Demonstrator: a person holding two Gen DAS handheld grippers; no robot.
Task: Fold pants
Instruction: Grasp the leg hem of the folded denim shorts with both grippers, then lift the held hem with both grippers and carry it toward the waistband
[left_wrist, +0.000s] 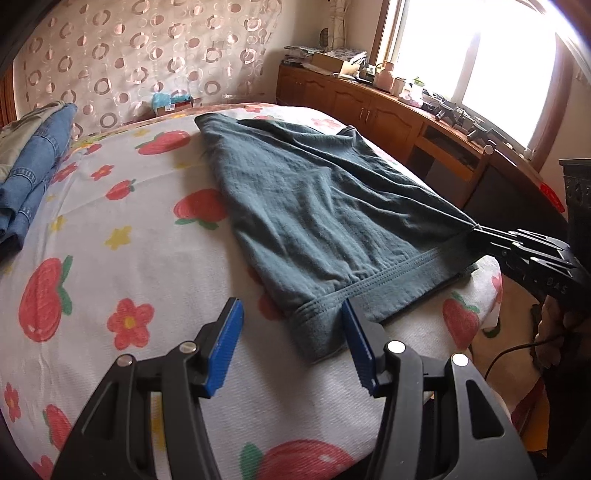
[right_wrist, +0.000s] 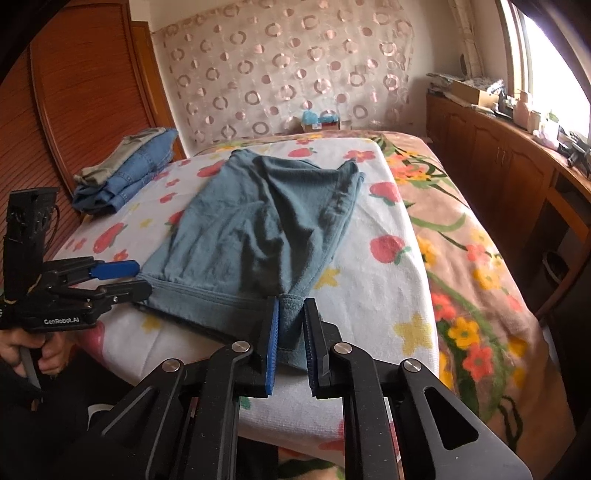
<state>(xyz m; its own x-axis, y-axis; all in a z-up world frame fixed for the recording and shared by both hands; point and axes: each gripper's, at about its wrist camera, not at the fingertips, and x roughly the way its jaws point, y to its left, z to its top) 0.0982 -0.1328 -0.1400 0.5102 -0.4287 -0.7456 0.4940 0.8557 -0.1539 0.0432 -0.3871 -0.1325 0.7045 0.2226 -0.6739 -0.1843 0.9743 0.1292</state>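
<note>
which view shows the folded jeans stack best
The right wrist view: the folded jeans lie whole at the far left of the strawberry sheet, with an olive garment on top. The left wrist view crops the stack at its left edge.

- Left wrist view looks forward between its wide-set jaws, close over the near bed edge, facing the headboard wall.
- Right wrist view looks the same way from further right.
- Both share the teal pants (left_wrist: 314, 206) (right_wrist: 255, 229), lying just ahead of the jaws.
</note>
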